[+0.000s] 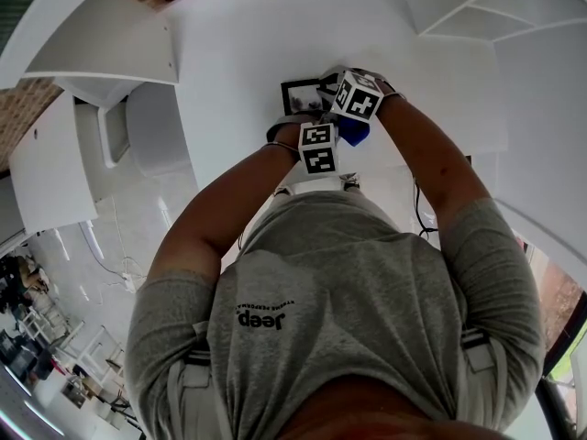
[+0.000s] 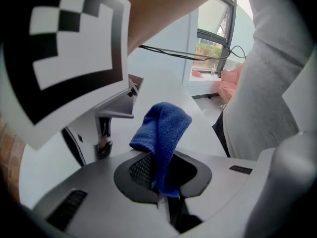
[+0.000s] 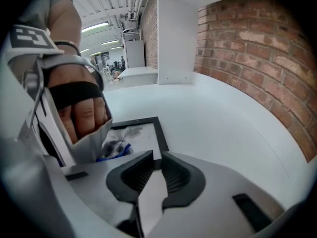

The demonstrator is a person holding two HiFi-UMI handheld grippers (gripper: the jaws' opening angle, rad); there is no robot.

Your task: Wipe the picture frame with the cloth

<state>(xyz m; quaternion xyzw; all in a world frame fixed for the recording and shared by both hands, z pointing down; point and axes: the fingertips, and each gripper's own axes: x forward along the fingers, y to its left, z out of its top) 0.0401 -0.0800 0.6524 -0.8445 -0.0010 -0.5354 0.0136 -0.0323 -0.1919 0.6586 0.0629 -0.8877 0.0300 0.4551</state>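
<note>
White table (image 1: 238, 44) fills the space ahead of you, and a brick wall (image 3: 257, 48) rises along its far side.

At your 11 o'clock the left gripper (image 2: 166, 182) has its jaws pressed together on the cloth (image 2: 162, 128). A fold of the blue towelling is nipped between the pads, and the rest stands past them in a loose bunch. Treat it as soft, light and limp. It will flop and fold over on itself, so it wipes only where you press it flat. The grip sits low on the bunch, which looks sound to me, since a pinch on a mere corner would likely slip out under drag.

At 12 o'clock the picture frame (image 1: 299, 94) lies flat on the table, a black rim around a pale pane with grey marks. Whether those marks are print or dirt I cannot tell. A bit of blue shows at the pane's 8 o'clock corner, so the cloth seems to be on the glass or just above it. Judge the frame stiff and light, likely to skate on the smooth top if you rub it unheld. The pane is the fragile part, so take hold by the rim bar, never the middle.

At your 1 o'clock the right gripper (image 3: 154, 168) does that. Its jaws stand narrowly apart with the frame's near rim, close to a corner, between the tips, and they appear to pinch it.
</note>
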